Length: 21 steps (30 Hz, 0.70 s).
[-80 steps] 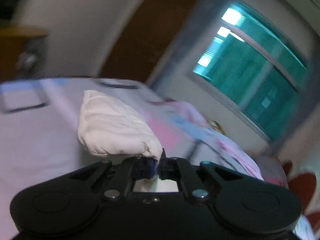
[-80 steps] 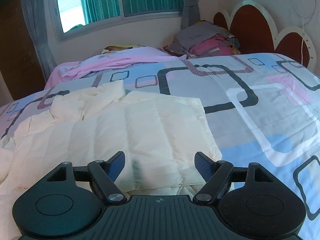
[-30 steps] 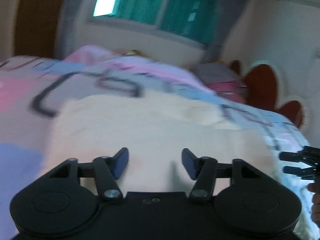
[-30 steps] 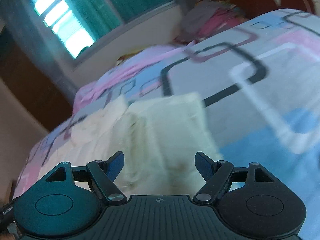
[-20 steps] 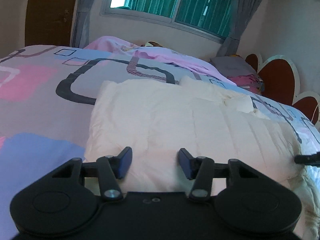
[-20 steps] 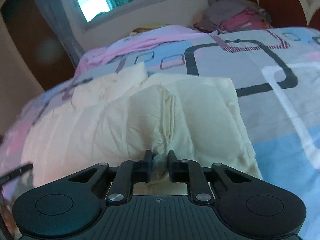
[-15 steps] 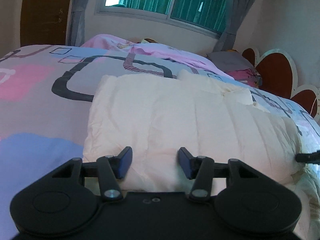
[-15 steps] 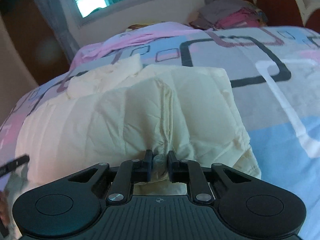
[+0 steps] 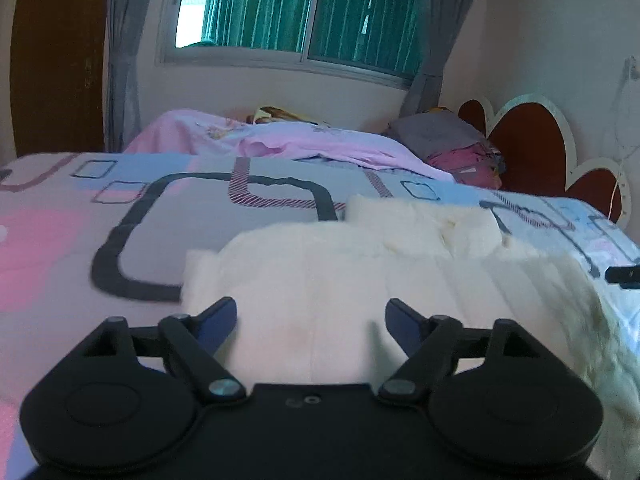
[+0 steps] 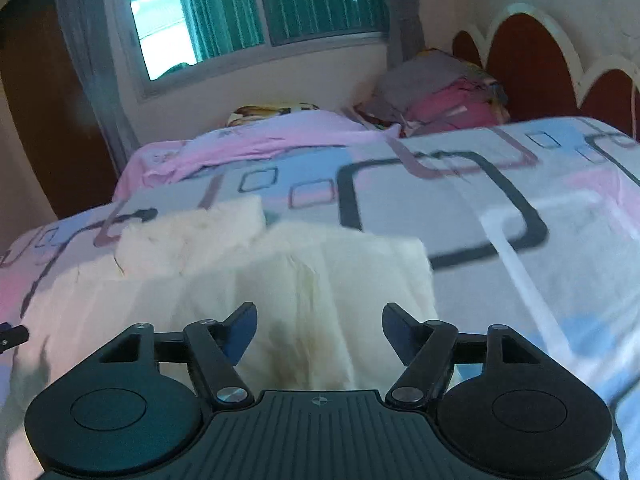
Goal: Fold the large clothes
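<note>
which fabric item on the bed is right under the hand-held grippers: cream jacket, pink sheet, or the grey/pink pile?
The cream jacket: it lies directly below both, nearest the cameras. The pink sheet is bunched by the window wall, the clothes pile by the headboard.

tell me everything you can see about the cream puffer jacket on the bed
The cream puffer jacket looks like soft, padded fabric quilted with stitched seams. It lies folded flat on the patterned bedspread, with a rumpled part, perhaps collar or hood, bunched at its far edge. A faint yellowish stain shows near its front edge in the right wrist view. Both grippers' jaws are opening just above it; neither grips it.
</note>
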Available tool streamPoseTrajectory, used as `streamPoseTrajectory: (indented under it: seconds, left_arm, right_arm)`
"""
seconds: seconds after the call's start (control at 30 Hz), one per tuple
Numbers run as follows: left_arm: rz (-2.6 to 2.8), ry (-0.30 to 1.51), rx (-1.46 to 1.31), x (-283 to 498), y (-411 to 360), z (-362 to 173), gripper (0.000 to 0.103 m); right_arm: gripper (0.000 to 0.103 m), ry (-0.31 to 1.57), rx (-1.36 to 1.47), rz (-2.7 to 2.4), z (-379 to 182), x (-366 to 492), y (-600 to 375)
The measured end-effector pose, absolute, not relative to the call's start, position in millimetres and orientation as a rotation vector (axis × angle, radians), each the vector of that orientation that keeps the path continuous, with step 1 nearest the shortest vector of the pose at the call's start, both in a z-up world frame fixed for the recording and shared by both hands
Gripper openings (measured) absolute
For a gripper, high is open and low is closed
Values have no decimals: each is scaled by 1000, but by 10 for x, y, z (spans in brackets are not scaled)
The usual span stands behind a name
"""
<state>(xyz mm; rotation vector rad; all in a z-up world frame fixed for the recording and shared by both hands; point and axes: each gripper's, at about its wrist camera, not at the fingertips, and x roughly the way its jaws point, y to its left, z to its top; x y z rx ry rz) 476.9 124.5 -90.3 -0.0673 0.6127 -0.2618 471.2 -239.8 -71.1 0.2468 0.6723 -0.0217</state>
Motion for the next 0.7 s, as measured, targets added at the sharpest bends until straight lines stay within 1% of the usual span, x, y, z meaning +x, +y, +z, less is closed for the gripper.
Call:
streamPoseTrajectory:
  seconds: [0.1,0.3,0.4,0.7]
  left_arm:
    - [-265,642,-80,5035,1165,-976,77]
    - [-226,687,-55,5324,1163,-1215,81]
    - [-234,703,-75,5360,1252,-1337,82]
    - [-244,706,-77,5361,1266,-1386,81]
  right_arm:
    - [58,672,166,17,-750,4975,-2168]
    - [57,771,76,-9,-1150,5332,-1998]
    - [58,813,125,-21,-1341,5365,-2103]
    - [58,834,89,-45,-1389,5376,-2049]
